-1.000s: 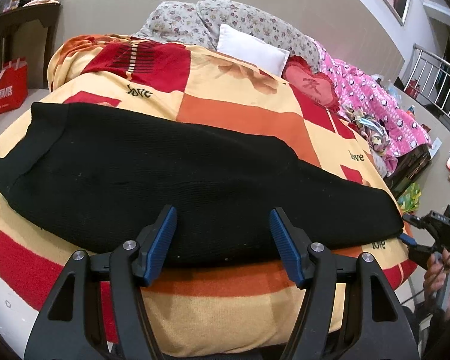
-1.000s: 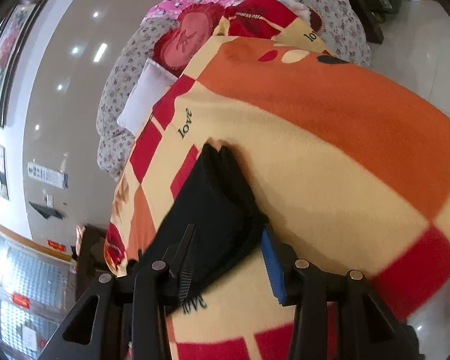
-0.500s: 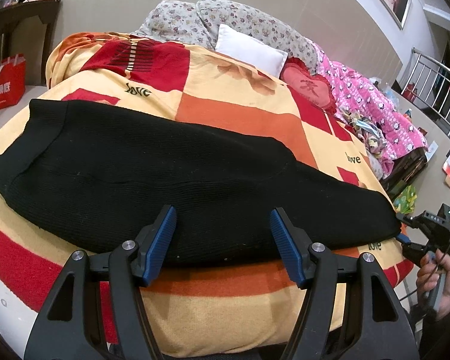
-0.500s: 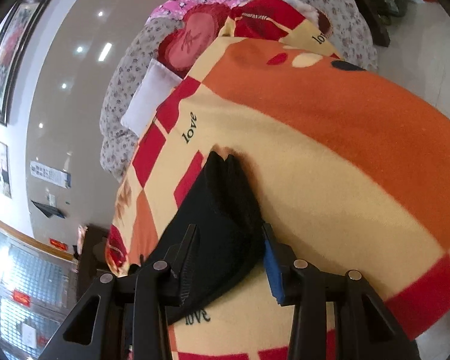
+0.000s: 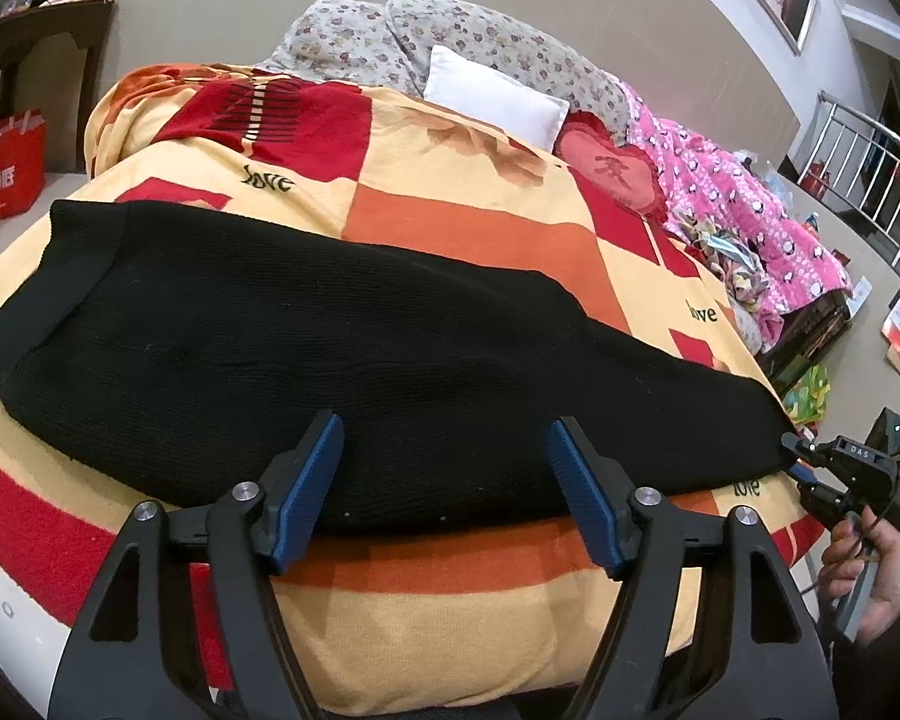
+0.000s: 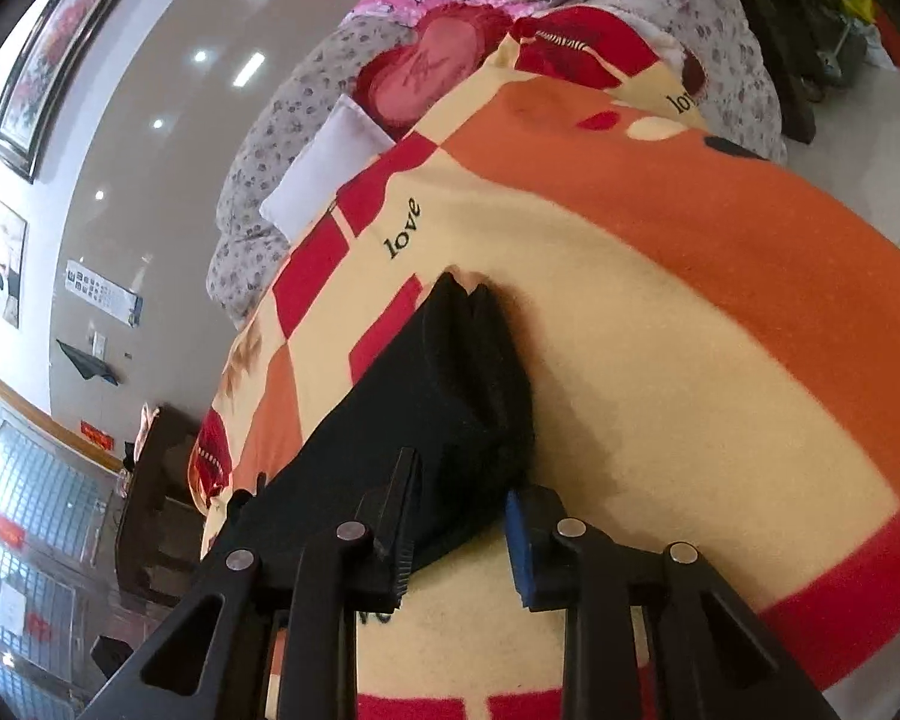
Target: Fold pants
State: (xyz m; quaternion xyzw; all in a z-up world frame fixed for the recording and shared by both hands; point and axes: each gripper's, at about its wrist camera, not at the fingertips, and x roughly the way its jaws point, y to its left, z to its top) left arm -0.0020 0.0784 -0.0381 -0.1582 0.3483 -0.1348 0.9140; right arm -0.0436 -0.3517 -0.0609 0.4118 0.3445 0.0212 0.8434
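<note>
Black knit pants (image 5: 306,348) lie folded lengthwise across an orange, yellow and red checked blanket (image 5: 480,228) on the bed, waistband at the left, leg ends at the right. My left gripper (image 5: 444,480) is open and empty, just in front of the pants' near edge. My right gripper (image 6: 459,531) is open around the leg ends (image 6: 450,396), jaws either side of the cloth, not closed on it. It also shows at the right edge of the left wrist view (image 5: 801,468), at the pants' tip.
Floral pillows (image 5: 402,42), a white cushion (image 5: 498,96) and a red heart cushion (image 5: 612,171) lie at the bed's head. A pink quilt (image 5: 750,222) lies on the right. A red bag (image 5: 9,168) stands at the left. A metal railing (image 5: 870,174) is far right.
The left view has drifted slightly; the pants have not moved. The right gripper has slid a little further onto the leg ends, jaws still apart.
</note>
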